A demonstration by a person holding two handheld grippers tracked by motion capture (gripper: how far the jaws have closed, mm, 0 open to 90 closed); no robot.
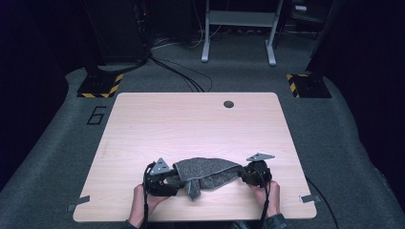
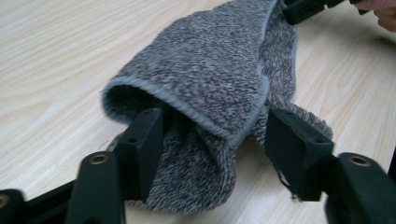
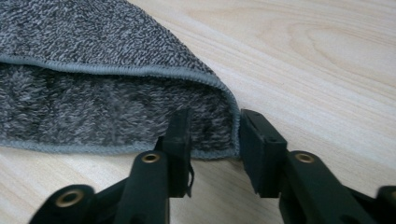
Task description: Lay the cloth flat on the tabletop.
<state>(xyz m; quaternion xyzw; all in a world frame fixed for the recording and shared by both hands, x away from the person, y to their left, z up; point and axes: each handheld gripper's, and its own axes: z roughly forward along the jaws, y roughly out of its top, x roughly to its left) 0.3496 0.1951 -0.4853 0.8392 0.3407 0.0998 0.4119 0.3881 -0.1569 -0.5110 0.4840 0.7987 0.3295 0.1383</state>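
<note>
A grey fleecy towel (image 1: 207, 171) lies bunched and folded on the wooden table (image 1: 191, 119) near its front edge, between both grippers. My left gripper (image 1: 175, 180) stands open at the towel's left end. In the left gripper view its jaws (image 2: 215, 119) straddle a hanging fold of the towel (image 2: 210, 70), one jaw tucked under the hem, with gaps beside the cloth. My right gripper (image 1: 242, 174) is at the towel's right end. Its jaws (image 3: 215, 116) flank the folded corner of the towel (image 3: 93, 84), which fills the gap without looking squeezed.
The right gripper (image 2: 308, 7) and a hand (image 2: 383, 11) show far off in the left gripper view. A round cable hole (image 1: 229, 103) sits at the table's back. Tape strips (image 1: 79, 202) (image 1: 309, 197) mark the front corners. Grey carpet and a stand (image 1: 239, 28) lie beyond.
</note>
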